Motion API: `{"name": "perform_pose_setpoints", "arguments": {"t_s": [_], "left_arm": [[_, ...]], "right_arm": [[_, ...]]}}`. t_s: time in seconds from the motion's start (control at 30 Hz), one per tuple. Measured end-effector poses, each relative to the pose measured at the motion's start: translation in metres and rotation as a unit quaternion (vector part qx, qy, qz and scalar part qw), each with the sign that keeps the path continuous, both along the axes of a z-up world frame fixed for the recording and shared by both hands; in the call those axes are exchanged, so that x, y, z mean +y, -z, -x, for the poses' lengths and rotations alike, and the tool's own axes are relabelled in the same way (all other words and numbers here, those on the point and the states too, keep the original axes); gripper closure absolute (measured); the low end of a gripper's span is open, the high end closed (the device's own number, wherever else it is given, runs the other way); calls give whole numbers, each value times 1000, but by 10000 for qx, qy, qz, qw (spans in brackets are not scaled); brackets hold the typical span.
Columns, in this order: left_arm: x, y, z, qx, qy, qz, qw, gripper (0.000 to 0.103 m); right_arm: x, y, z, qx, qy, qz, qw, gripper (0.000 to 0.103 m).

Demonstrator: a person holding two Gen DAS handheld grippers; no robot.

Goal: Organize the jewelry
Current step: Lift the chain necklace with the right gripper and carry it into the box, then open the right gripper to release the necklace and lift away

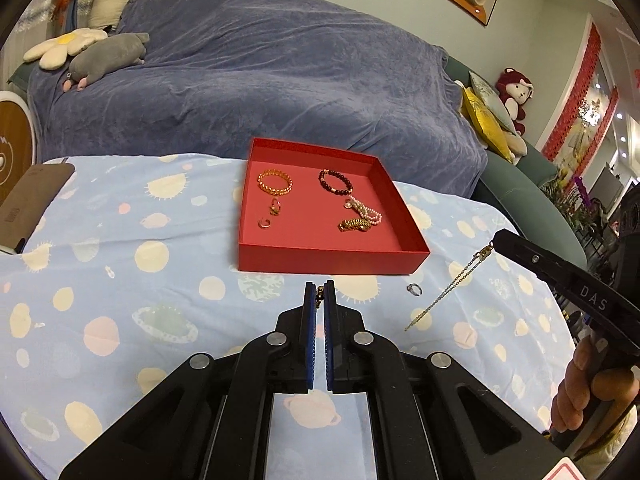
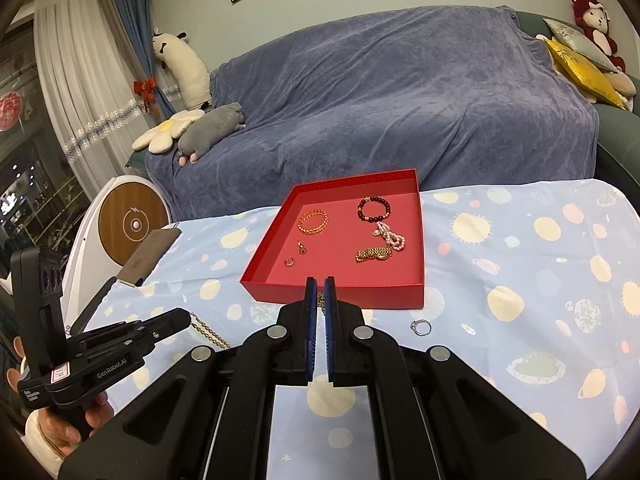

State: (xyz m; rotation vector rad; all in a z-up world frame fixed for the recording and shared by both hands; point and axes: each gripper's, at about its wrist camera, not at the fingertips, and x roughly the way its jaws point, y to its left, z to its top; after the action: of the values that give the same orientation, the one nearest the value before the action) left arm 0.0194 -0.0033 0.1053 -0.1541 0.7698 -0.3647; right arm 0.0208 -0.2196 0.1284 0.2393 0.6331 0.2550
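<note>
1. A thin gold chain [image 1: 448, 288] is hanging in the air above the table, strung between the two grippers, well clear of the patterned cloth [image 1: 120, 280] below it.
2. The left gripper [image 1: 320, 292] is pinching one end of the chain; its blue-padded fingers [image 1: 308, 320] are pressing together with a few gold links showing at the tips.
3. The right gripper [image 2: 320, 292] is doing the same with the other end, its fingers [image 2: 330, 320] clamping tight on the links, which are peeking out between the pads.
4. A person's hand [image 1: 588, 392] is gripping the right tool's handle at the edge of the left view, and the other hand [image 2: 68, 428] is holding the left tool low in the right view.
5. A small silver ring [image 2: 421, 327] is lying loose on the cloth, just in front of the red tray [image 1: 332, 258] and apart from it.
6. Inside the tray, a gold bangle [image 1: 274, 183] and a dark beaded bracelet [image 1: 335, 181] are sitting toward the back, with a pearl strand [image 1: 366, 212] and a gold watch-style band [image 1: 354, 225] on the right.
7. Two small gold pieces [image 1: 269, 216] are resting on the tray's left side, one behind the other.
8. Behind the table, a sofa under a blue throw [image 1: 260, 72] is carrying a grey plush toy [image 1: 108, 56] and a flower cushion [image 1: 60, 46].
</note>
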Motion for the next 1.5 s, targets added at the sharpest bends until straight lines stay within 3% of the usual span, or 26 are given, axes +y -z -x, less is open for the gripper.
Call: {"name": "perform_pose_setpoints", "arguments": {"t_s": [0.6, 1.0, 1.27, 1.5], "left_arm": [[-14, -56, 1, -388, -54, -75, 9992, 101], [-34, -74, -95, -470, -251, -424, 9977, 101], [-52, -57, -166, -336, -333, -605, 9970, 101], [-57, -21, -210, -72, -436, -753, 9962, 101]], "right_arm": [[10, -41, 0, -323, 8, -160, 9994, 100], [16, -69, -80, -453, -6, 44, 9990, 100], [16, -37, -158, -45, 79, 32, 10000, 100], [20, 2, -198, 270, 38, 91, 9996, 100]]}}
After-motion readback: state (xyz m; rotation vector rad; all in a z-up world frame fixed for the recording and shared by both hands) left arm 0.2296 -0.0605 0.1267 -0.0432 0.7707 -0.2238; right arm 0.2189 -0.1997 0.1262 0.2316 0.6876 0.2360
